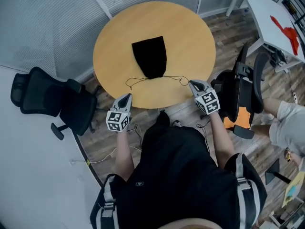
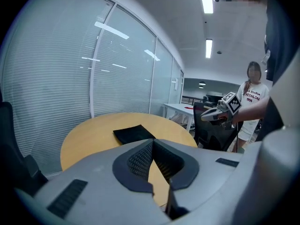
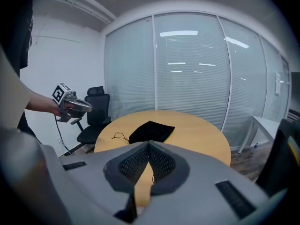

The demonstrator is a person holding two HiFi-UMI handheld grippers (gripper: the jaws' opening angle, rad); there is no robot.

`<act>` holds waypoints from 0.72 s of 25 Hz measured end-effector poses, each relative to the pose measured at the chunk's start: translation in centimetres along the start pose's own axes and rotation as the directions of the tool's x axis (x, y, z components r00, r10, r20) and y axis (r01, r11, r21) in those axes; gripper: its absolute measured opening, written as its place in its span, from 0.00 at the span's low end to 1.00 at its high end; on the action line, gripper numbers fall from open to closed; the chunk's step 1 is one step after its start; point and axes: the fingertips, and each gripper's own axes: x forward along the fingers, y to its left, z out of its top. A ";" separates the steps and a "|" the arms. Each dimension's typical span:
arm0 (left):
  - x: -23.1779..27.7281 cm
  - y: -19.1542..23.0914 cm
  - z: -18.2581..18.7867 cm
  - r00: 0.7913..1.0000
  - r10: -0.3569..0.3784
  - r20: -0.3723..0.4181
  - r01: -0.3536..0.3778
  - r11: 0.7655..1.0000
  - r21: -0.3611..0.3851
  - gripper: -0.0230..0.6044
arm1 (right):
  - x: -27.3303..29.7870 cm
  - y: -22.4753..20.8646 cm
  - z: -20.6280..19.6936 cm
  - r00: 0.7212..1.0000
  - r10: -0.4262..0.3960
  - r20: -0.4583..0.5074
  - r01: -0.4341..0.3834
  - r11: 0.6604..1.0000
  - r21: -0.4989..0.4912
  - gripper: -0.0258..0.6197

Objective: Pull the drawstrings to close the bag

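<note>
Office, meeting-room corner. Curved glass partition walls [image 3: 187, 69] with lowered slatted blinds. Round wood-topped surface [image 1: 109, 56] in the middle, black swivel chairs on castors to either side [image 1: 47, 99] [image 1: 243, 94]. White desk [image 1: 267, 13] nearby. Wood-plank floor [image 1: 228, 27]. Long strip lights [image 2: 208, 48] in a plain white ceiling.

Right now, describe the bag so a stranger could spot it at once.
Find the round wooden table by the glass wall. Near its middle lies a flat black cloth bag, the only dark thing on it, thin drawstrings trailing from its near end.
</note>
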 end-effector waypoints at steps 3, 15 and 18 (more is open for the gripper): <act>-0.9 -0.9 0.3 1.000 0.010 0.014 -0.010 1.000 0.005 0.06 | -1.0 0.3 -0.2 1.000 -0.001 0.004 0.001 1.000 -0.010 0.13; -3.8 -1.5 0.2 0.997 0.050 0.063 -0.048 0.998 -0.034 0.06 | -3.2 1.1 -0.3 1.000 -0.015 0.016 0.015 0.999 -0.050 0.13; -4.1 -1.6 -0.4 0.997 0.054 0.062 -0.051 0.998 -0.041 0.06 | -3.4 1.4 -0.3 1.000 -0.013 0.026 0.015 0.999 -0.052 0.13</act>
